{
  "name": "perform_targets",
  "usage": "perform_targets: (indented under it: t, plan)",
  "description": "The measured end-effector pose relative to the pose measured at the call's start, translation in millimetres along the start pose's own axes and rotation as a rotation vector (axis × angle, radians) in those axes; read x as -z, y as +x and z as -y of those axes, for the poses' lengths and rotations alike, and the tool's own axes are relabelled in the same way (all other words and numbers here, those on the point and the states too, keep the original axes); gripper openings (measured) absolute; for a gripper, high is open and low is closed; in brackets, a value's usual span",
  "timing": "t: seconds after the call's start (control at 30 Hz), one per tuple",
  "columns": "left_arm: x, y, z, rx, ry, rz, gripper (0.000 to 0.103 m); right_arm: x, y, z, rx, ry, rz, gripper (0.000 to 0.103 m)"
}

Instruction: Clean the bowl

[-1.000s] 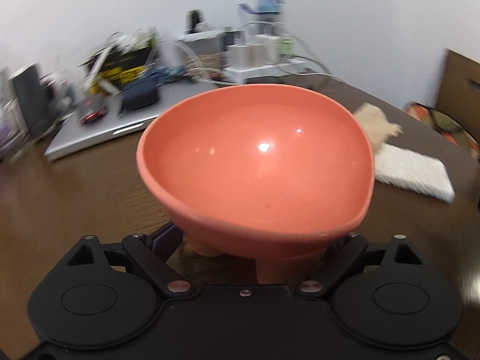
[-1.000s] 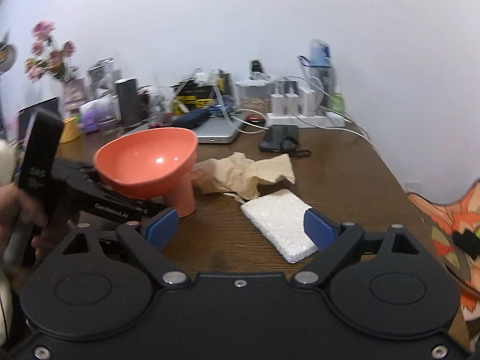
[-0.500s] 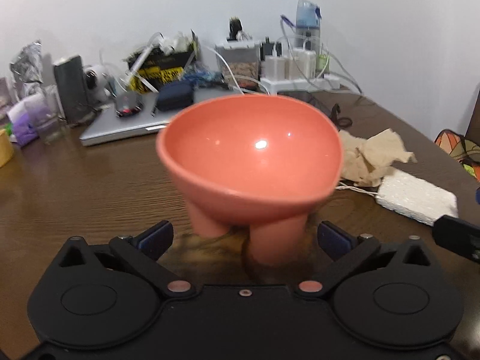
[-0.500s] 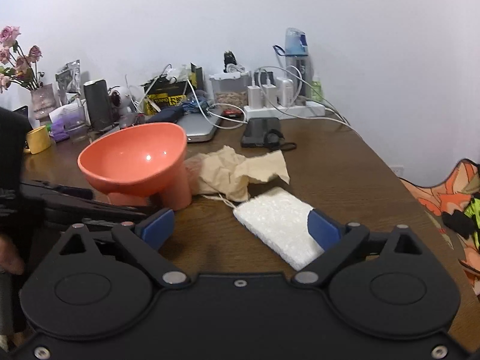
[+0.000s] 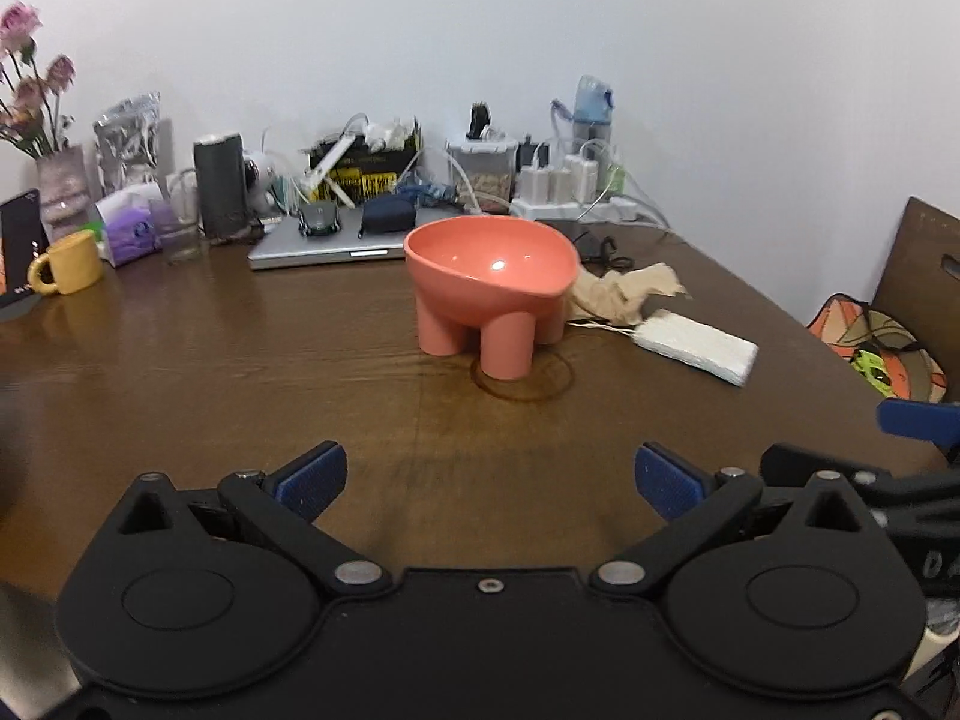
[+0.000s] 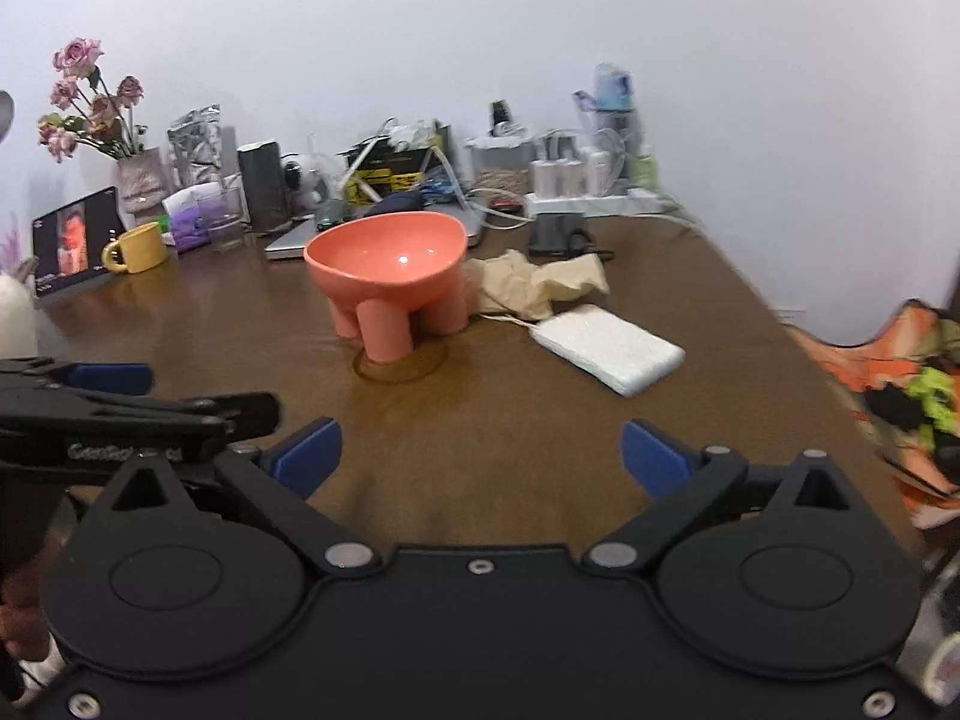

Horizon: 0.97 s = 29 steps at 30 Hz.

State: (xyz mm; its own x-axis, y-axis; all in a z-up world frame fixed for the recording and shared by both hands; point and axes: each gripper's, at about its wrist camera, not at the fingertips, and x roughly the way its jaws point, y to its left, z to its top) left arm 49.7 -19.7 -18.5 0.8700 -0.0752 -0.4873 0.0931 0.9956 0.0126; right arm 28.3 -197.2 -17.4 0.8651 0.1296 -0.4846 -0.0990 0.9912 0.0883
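Bowl (image 5: 491, 276) left of sponge (image 5: 696, 346)

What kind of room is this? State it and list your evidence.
Probably a home desk or dining table used as a workspace. A closed laptop, a power strip crowded with chargers and a vase of flowers share the wooden table with the pink bowl.

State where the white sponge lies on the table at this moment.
In both wrist views the white sponge lies flat on the brown table, right of the coral bowl, just in front of the crumpled brown paper.
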Motion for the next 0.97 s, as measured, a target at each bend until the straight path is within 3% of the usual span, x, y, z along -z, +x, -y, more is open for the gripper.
perform_targets:
  t: [0.07,0.13,0.23,0.3,0.97]
  plan:
    - [20,-24,4,0.021,0.011,0.0,0.103,13,-25,-3,0.075,0.016,-0.011,0.101]
    - [31,-36,6,0.035,0.002,-0.001,0.103,25,-42,-4,0.095,0.004,-0.036,0.101]
    - [45,-51,4,0.04,0.003,0.008,0.103,47,-74,-10,0.082,-0.027,-0.027,0.101]
    - [47,-52,4,-0.003,0.01,0.035,0.103,51,-80,-17,0.054,-0.056,-0.024,0.101]
    - [53,-67,-1,-0.009,0.015,0.101,0.103,64,-68,-15,0.045,-0.005,0.001,0.102]
